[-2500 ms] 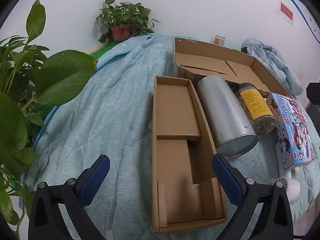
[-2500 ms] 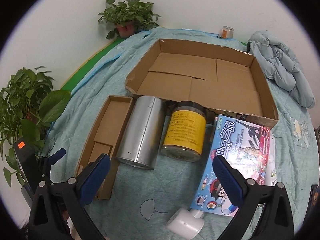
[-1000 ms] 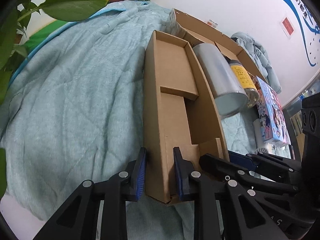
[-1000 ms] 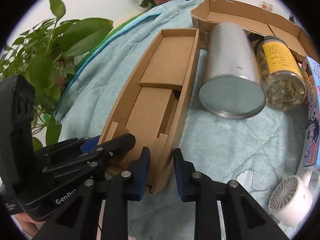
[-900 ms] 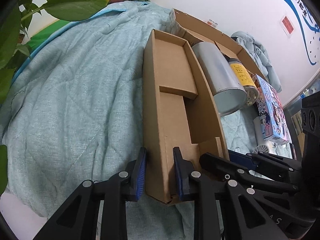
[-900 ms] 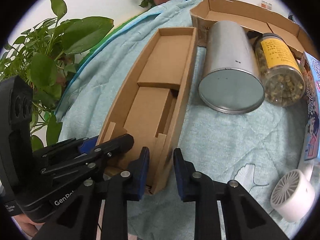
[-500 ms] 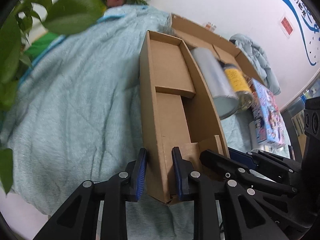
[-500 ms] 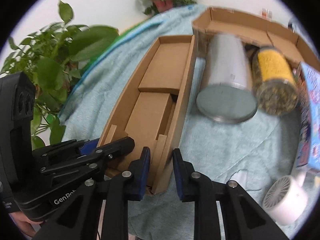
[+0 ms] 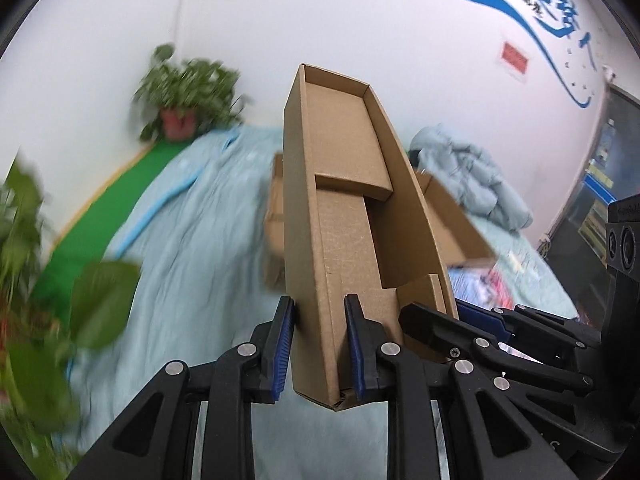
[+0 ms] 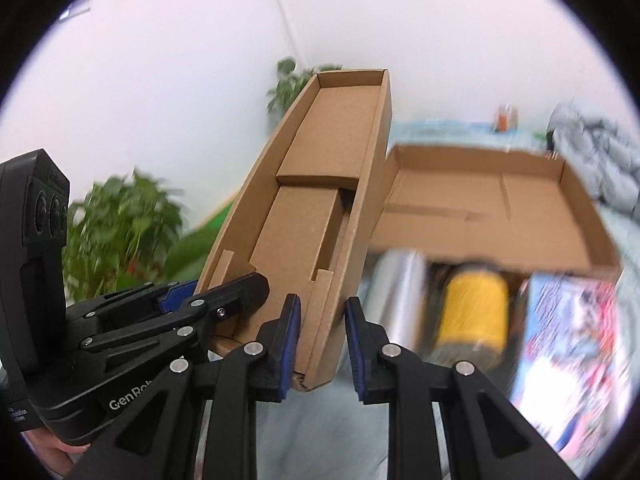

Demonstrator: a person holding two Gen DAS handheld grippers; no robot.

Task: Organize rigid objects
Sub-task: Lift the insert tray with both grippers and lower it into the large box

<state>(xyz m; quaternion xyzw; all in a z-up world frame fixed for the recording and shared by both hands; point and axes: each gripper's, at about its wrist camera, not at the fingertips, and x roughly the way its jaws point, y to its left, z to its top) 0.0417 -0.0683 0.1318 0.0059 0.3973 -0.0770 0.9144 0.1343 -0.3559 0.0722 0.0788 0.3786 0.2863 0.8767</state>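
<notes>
The long cardboard box [image 9: 344,216] has come up off the blanket [image 9: 192,216], its far end now raised, because the left hand-held gripper [image 9: 319,344] and right hand-held gripper [image 10: 320,344] each pinch a near corner, probably to carry it level into the big tray [image 10: 500,216].

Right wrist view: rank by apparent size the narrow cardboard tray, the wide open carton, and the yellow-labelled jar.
1. Narrow cardboard tray and wide open carton: alike in apparent size; the tray is nearer, so unranked.
2. Yellow-labelled jar: clearly smallest, though blurred.
</notes>
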